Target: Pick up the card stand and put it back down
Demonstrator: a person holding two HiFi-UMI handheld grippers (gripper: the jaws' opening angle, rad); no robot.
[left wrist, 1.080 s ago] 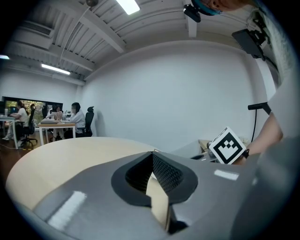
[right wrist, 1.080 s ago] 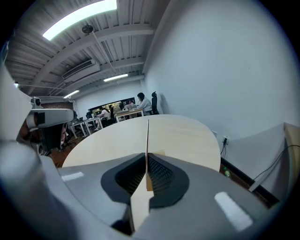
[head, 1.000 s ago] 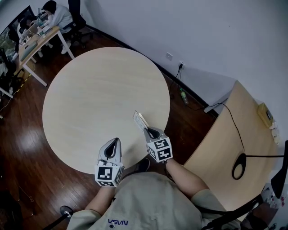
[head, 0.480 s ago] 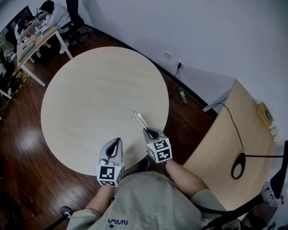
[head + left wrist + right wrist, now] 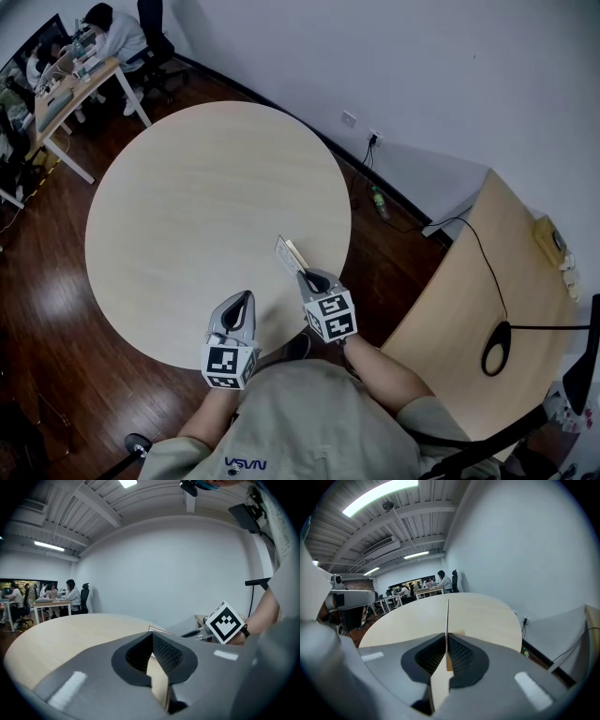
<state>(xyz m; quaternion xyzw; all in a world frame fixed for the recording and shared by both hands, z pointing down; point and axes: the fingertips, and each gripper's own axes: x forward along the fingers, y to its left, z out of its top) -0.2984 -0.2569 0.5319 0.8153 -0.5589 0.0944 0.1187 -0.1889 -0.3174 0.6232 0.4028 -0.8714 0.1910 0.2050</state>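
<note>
The card stand is a thin white card in a small wooden base, near the round table's right front edge. My right gripper is shut on it. In the right gripper view the card stands edge-on between the closed jaws of the right gripper. Whether its base touches the table I cannot tell. My left gripper hovers at the table's front edge, shut and empty. From the left gripper the card stand shows low to the right.
A second wooden table with a black cable and a lamp base stands to the right. People sit at desks at the far left. Dark wooden floor surrounds the round table.
Almost nothing: the right gripper stays shut on the card stand and has shifted only a trace. The left gripper has not moved.
</note>
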